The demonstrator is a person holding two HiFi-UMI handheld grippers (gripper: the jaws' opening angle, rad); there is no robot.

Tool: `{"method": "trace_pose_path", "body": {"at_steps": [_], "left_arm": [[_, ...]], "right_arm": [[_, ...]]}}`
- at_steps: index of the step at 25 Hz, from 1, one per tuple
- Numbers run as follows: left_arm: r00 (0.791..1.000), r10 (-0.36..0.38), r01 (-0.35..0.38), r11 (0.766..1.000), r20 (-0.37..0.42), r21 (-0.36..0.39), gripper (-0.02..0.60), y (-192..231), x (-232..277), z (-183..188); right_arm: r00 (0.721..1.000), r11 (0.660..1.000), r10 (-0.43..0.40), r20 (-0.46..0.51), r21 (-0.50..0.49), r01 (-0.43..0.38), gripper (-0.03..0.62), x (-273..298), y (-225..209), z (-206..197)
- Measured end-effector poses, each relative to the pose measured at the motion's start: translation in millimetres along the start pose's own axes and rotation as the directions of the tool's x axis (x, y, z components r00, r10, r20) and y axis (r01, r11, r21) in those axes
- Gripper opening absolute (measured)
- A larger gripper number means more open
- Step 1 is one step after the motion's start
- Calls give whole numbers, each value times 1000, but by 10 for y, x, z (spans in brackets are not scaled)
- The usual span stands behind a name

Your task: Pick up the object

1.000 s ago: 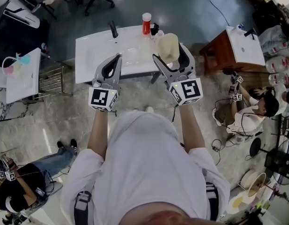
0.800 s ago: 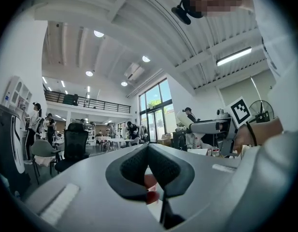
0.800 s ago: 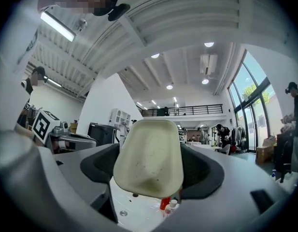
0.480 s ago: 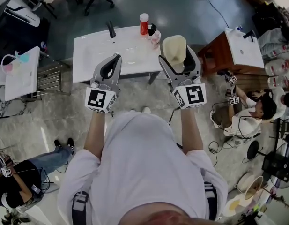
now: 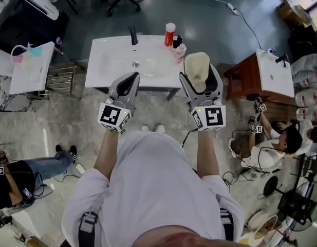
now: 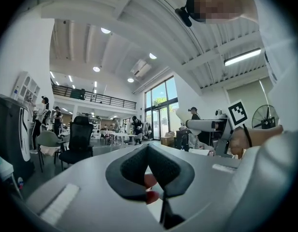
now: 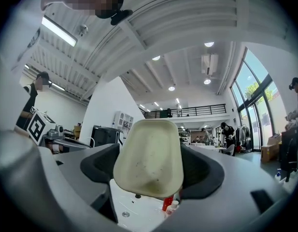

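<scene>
Over the right end of the white sink [image 5: 112, 66], your right gripper [image 5: 201, 77] clamps the cream dish [image 5: 197, 66] between both pads; squeeze evenly and lift it level. Your left gripper [image 5: 129, 79] hangs pinched together and empty above the sink's front edge. At the sink's back rim stand the faucet [image 5: 133, 35], the red bottle [image 5: 169, 35] and a small pink bottle [image 5: 180, 50], so don't dip toward them.

The right gripper [image 5: 198, 76] has drawn the cream tray [image 5: 196, 65] back from the red bottle [image 5: 170, 35], seemingly clear of the basin [image 5: 117, 63].
</scene>
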State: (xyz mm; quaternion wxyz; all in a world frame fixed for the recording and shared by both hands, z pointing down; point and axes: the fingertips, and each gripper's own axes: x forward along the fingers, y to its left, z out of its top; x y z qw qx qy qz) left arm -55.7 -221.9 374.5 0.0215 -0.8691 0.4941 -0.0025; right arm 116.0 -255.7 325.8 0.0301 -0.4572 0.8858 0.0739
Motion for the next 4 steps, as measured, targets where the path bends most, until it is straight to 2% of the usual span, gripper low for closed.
{"method": "trace_pose_path", "body": {"at_steps": [4], "left_arm": [[1000, -18, 18, 999, -3, -39, -2, -54, -27, -85]], "right_arm": [[1000, 1000, -18, -13, -8, 18, 394, -89, -8, -2]]}}
